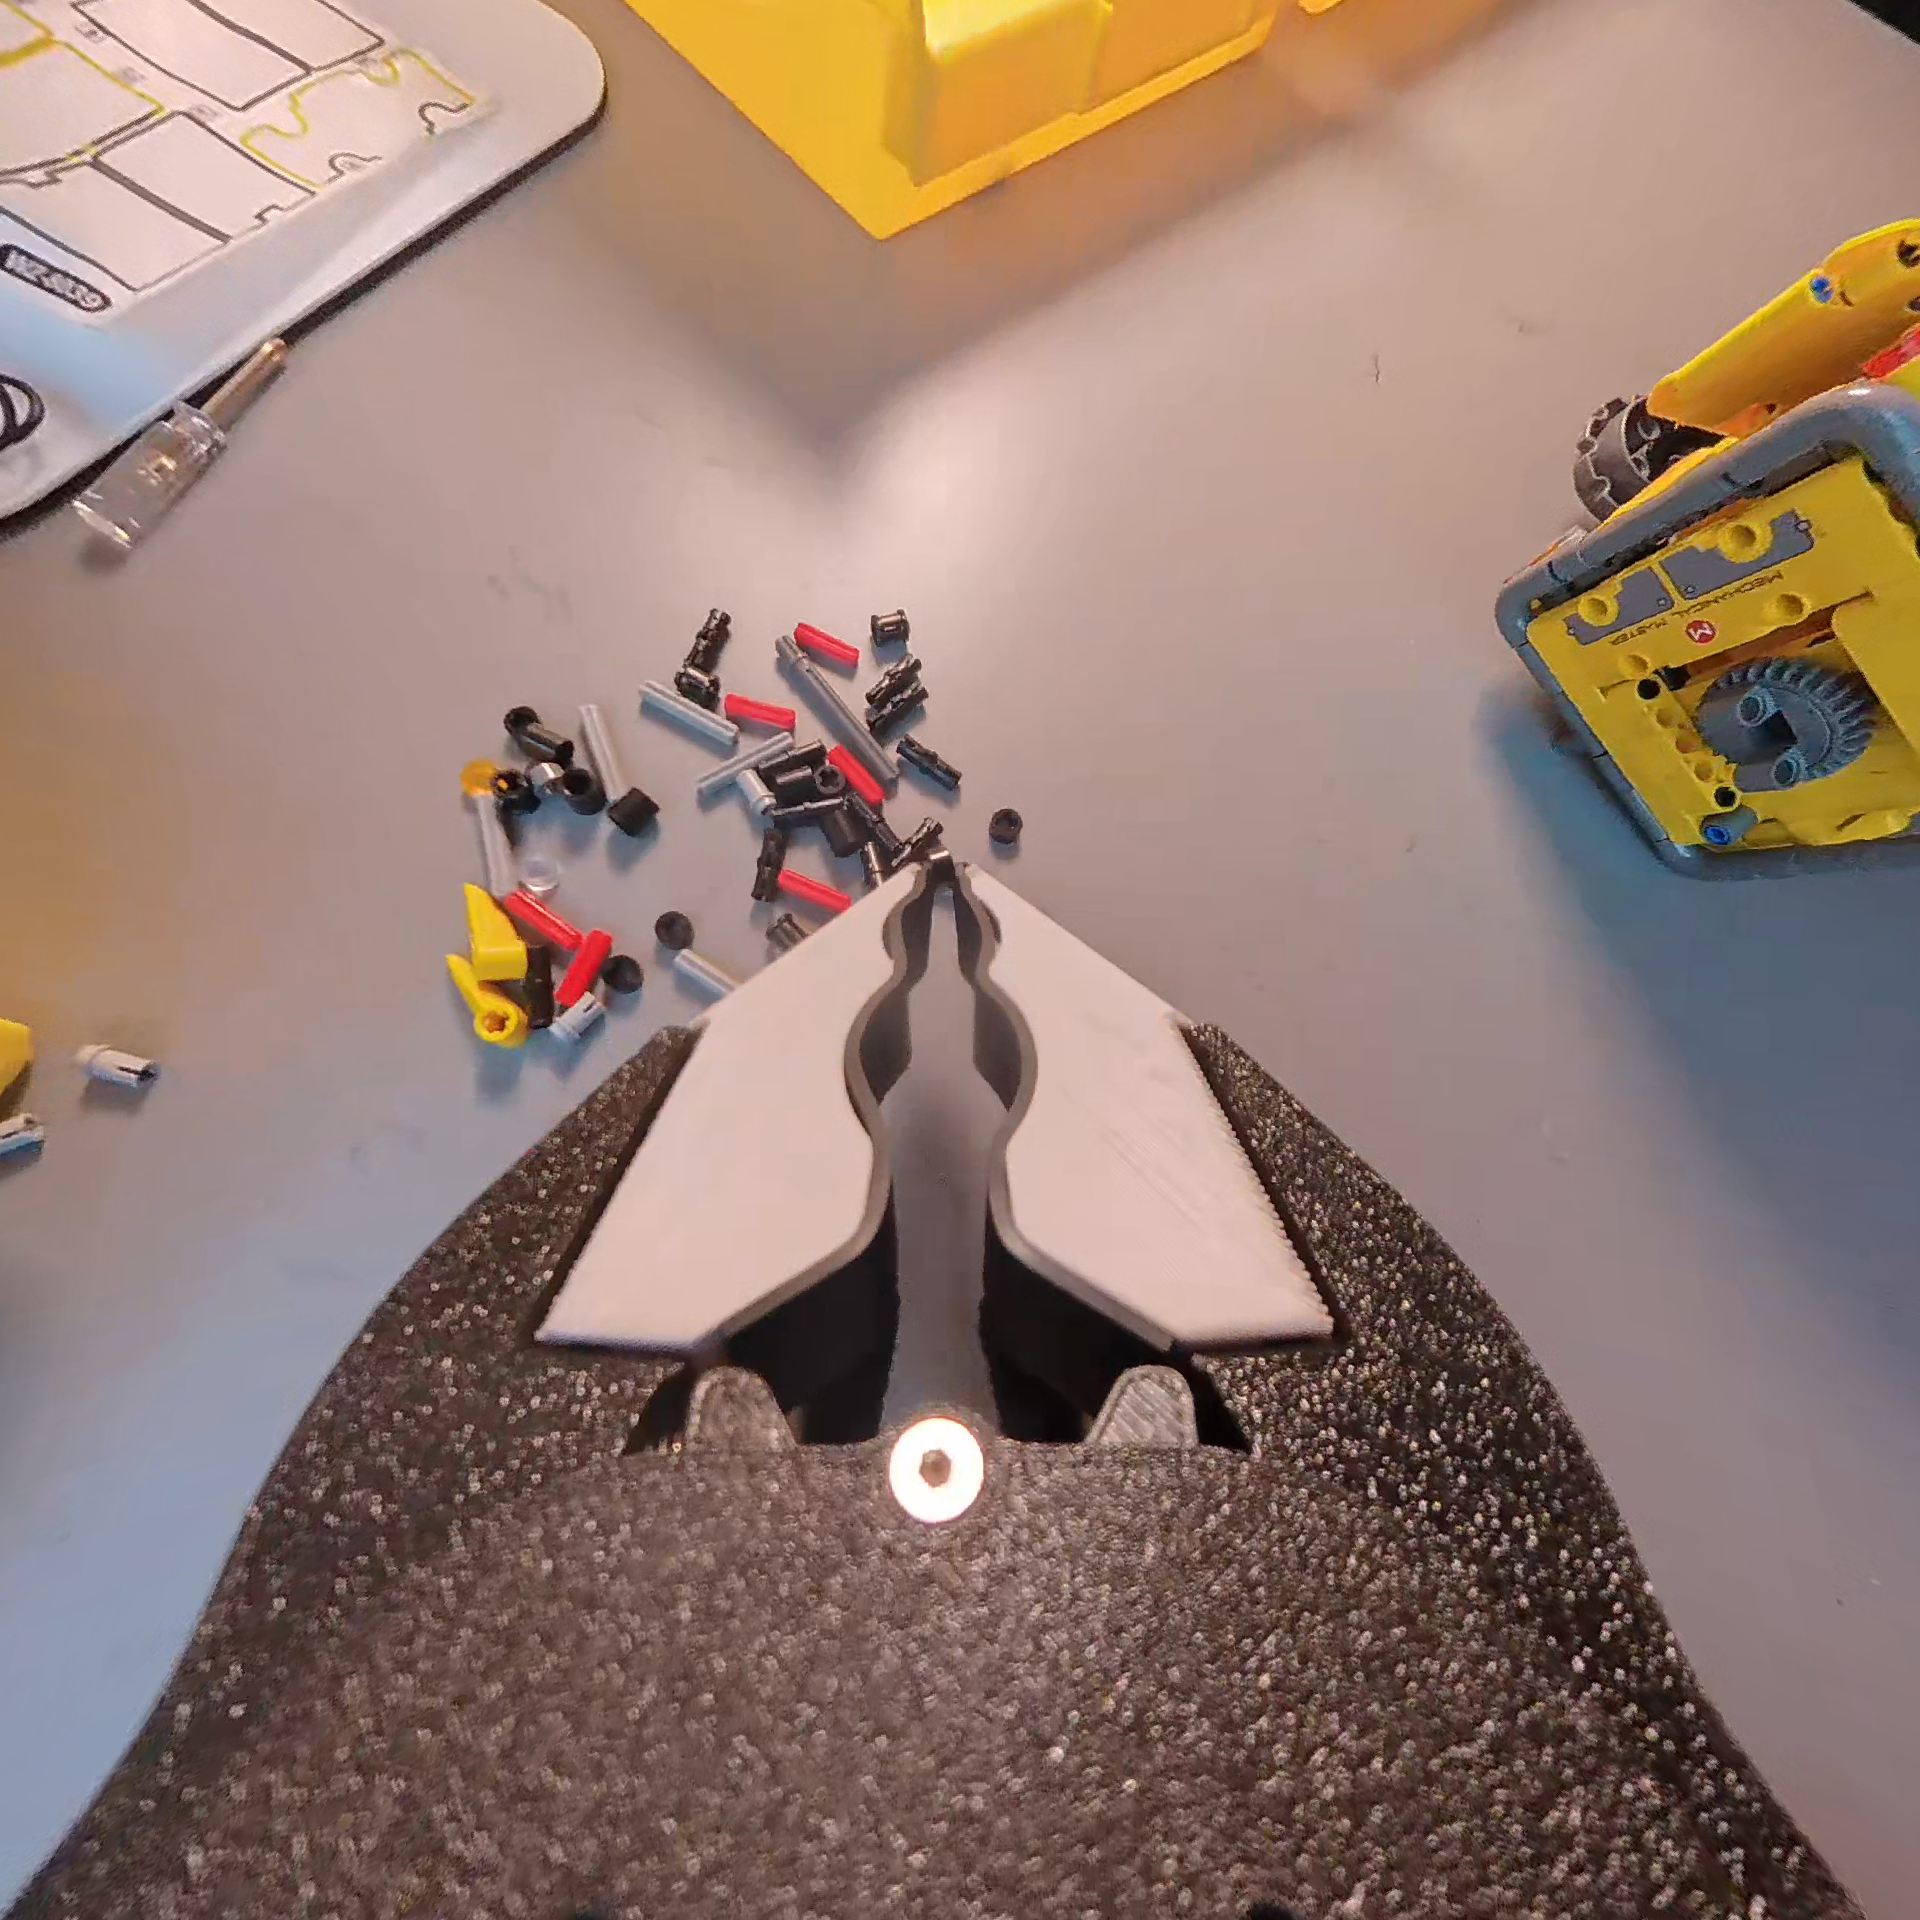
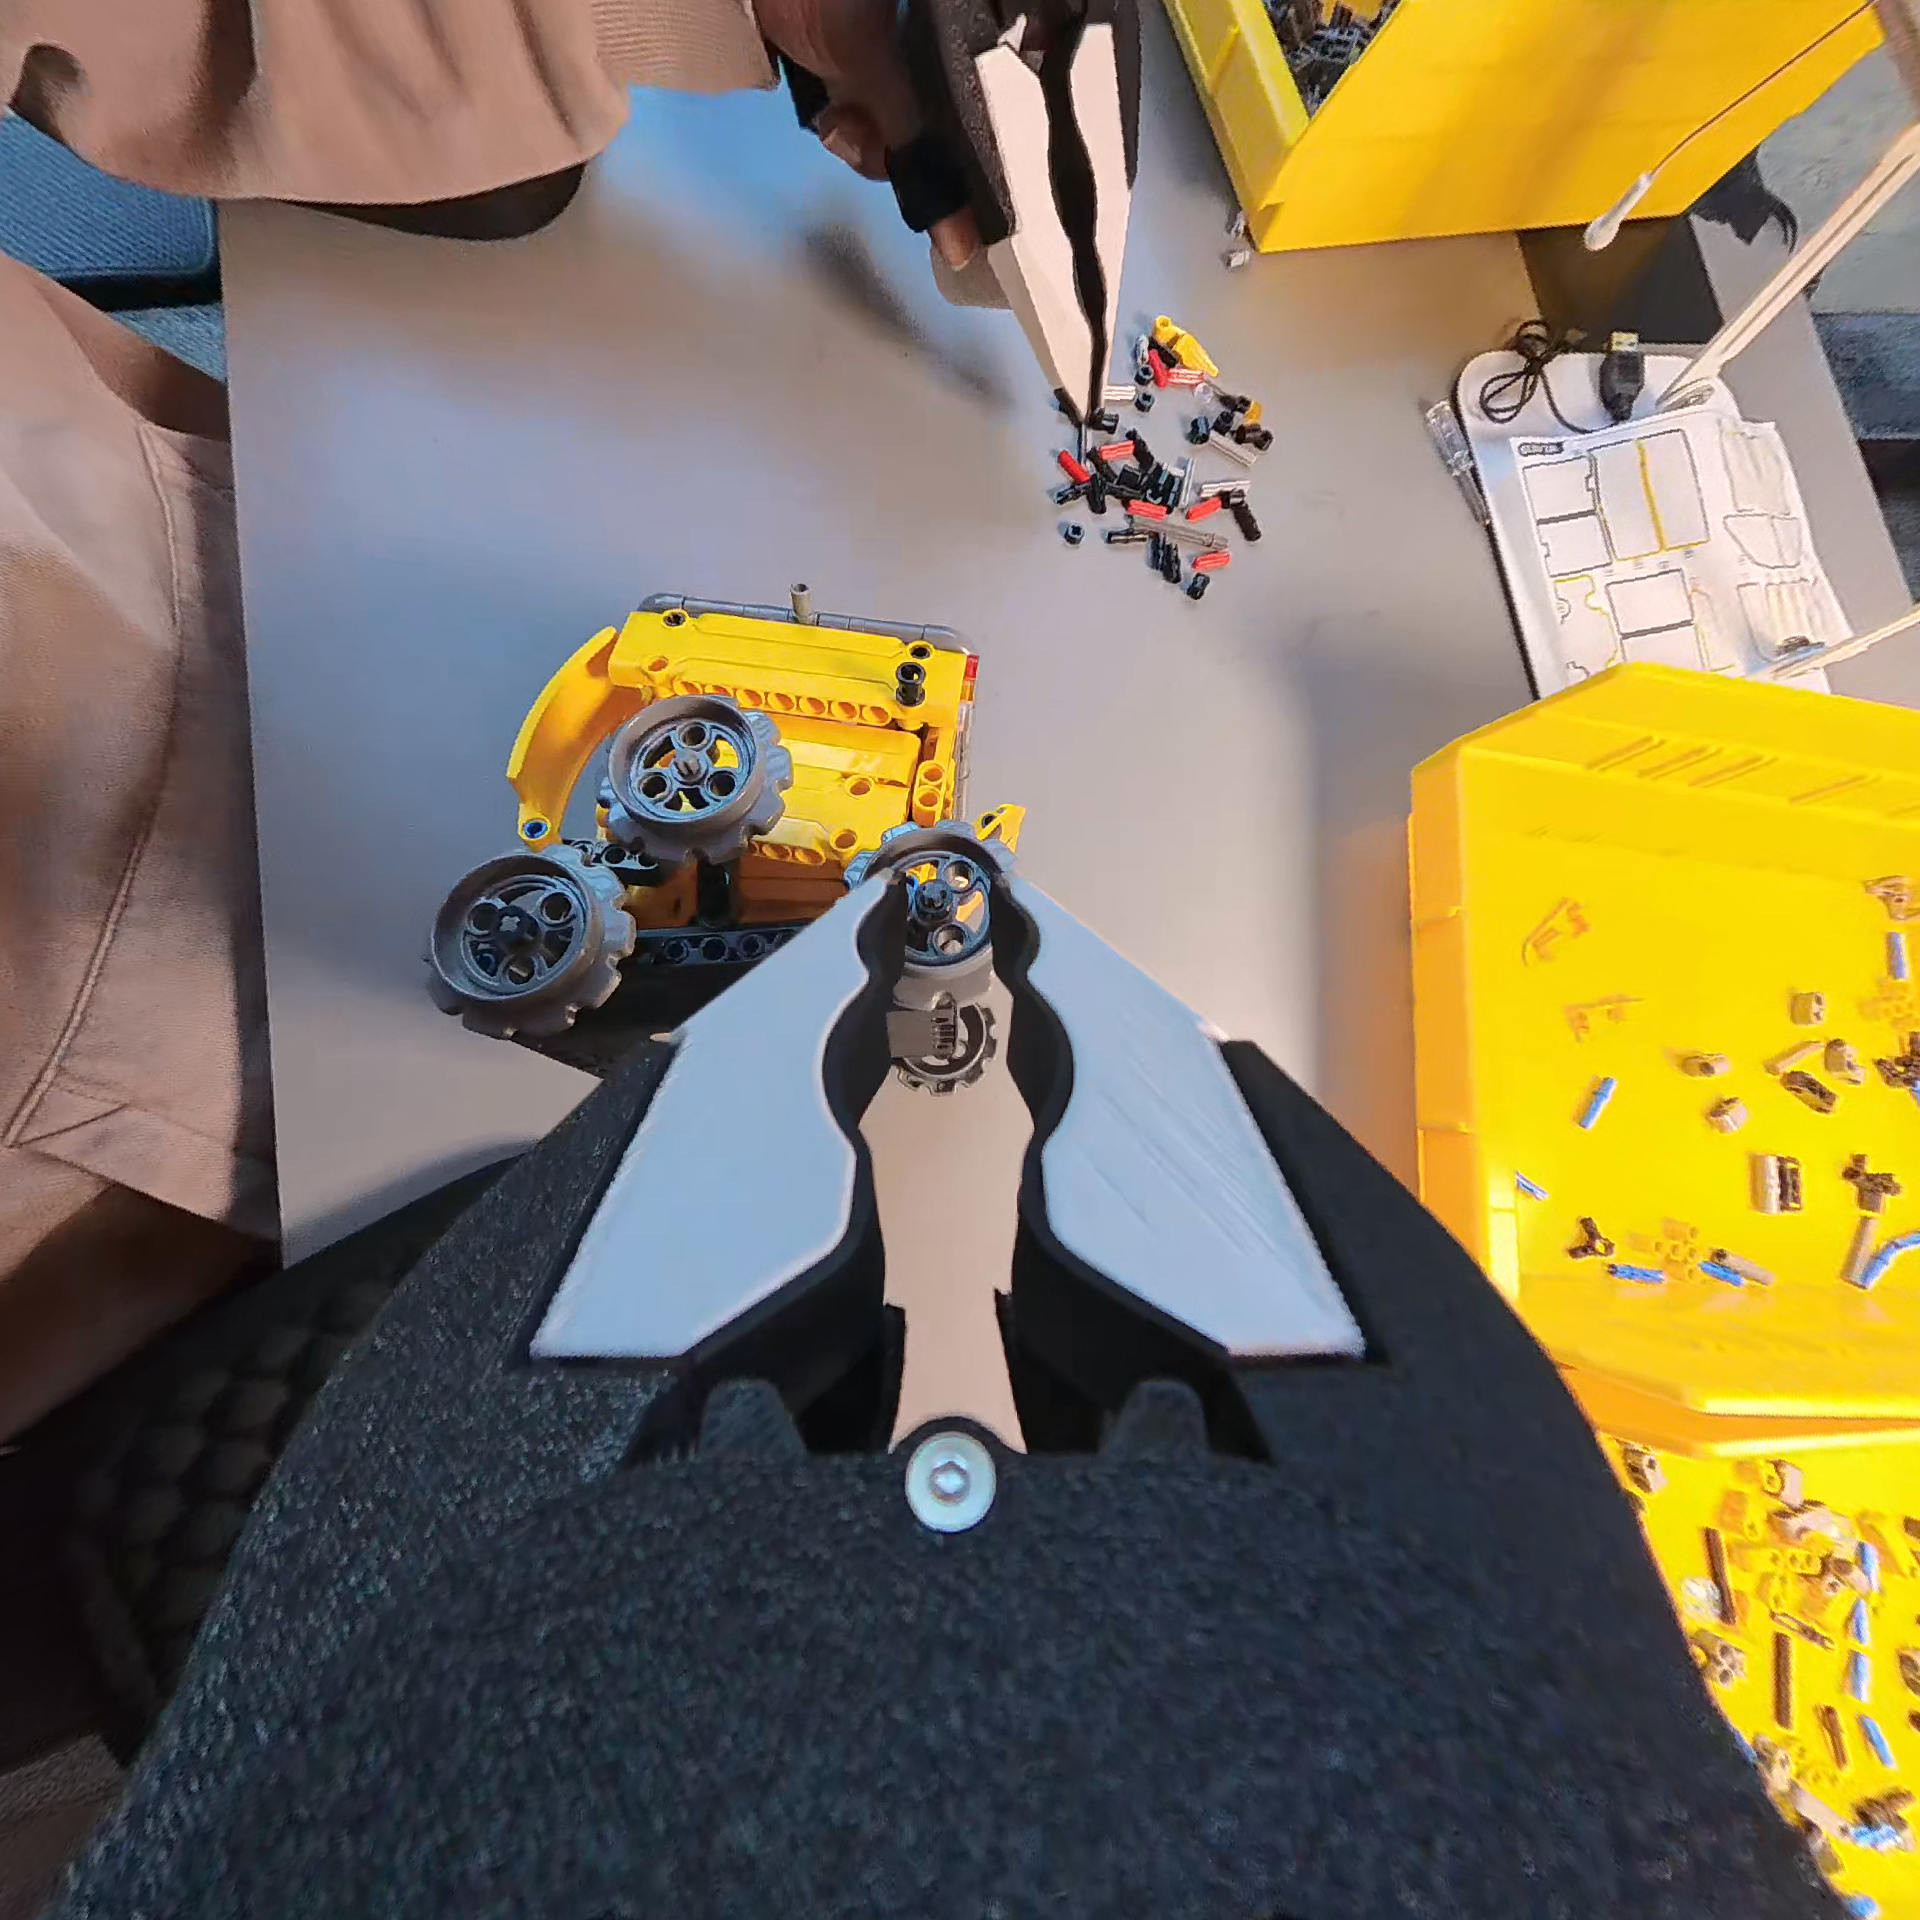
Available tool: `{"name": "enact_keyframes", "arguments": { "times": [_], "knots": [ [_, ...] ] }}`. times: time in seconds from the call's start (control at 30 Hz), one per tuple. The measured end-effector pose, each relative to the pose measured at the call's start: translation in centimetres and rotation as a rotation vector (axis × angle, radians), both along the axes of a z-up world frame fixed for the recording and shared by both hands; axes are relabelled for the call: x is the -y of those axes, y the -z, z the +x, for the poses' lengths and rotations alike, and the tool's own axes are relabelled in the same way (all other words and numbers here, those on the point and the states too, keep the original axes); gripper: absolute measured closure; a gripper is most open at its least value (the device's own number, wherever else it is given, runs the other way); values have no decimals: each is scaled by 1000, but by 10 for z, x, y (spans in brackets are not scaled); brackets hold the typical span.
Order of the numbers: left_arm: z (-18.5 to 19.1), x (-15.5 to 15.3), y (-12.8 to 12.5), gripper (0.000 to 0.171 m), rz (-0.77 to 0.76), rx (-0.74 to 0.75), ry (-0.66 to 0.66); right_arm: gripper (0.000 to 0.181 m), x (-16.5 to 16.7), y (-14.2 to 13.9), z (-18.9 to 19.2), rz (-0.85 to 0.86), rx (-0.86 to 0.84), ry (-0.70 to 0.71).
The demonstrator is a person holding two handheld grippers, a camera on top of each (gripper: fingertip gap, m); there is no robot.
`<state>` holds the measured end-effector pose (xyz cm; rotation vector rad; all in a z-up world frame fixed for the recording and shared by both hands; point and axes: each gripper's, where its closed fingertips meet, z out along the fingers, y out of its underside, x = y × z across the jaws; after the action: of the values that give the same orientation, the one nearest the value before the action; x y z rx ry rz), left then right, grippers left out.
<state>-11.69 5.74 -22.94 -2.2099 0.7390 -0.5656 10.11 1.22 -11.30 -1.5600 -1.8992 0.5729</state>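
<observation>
Where the 2 grey fingers of the left gripper (image 1: pixel 940 868) come nearly together, they pinch a small black pin (image 1: pixel 938 858) at the near edge of a scatter of loose parts (image 1: pixel 727 810) on the grey table (image 1: pixel 1195 540); the right wrist view shows the same gripper tips down in that heap. The scatter holds black pins and bushes, red pins, grey axles and a few yellow pieces, all lying flat and close together, some touching. Beyond it, to the left, a clear-handled screwdriver (image 1: pixel 182 447) lies beside a grey mat (image 1: pixel 540 114) bearing a printed sheet (image 1: pixel 208 156), and a yellow bin (image 1: pixel 956 94) sits at the far edge. The right gripper (image 2: pixel 943 894) has its fingers partly spread around the grey wheel (image 2: pixel 943 914) at the near corner of a yellow brick-built vehicle (image 2: pixel 790 727); the tips stand on either side of the wheel's rim, but contact cannot be told. The vehicle lies on its side on the table, with 2 more grey wheels facing up to the left. A small grey gear (image 2: pixel 940 1039) shows between the fingers, nearer the camera. To the right sits a yellow tray (image 2: pixel 1538 935) with small parts in it, and a person's tan sleeve (image 2: pixel 114 831) fills the left edge.
</observation>
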Motion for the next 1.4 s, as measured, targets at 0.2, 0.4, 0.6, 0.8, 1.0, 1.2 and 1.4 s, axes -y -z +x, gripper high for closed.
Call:
{"name": "enact_keyframes", "arguments": {
  "times": [0.2,0.4,0.6,0.8,1.0,1.2,1.4],
  "knots": [
    [-3,-5,6,168,-6,4,-11,167,0,1,-1,-5,-13,-4],
    [-6,-8,8,168,11,-19,-25,166,0,2,-2,-6,-18,-5],
    [-13,-17,5,153,74,-40,-72,166,1,1,0,0,-2,-6],
    [39,-6,-53,138,240,175,44,168,3,1,2,6,33,-7],
    [149,37,-115,130,389,328,377,173,-1,4,4,18,96,3],
    [213,44,-101,121,381,243,552,175,-1,7,2,3,147,6],
    [234,47,-106,127,379,265,657,176,-2,8,4,-21,165,30]
  ]
}}
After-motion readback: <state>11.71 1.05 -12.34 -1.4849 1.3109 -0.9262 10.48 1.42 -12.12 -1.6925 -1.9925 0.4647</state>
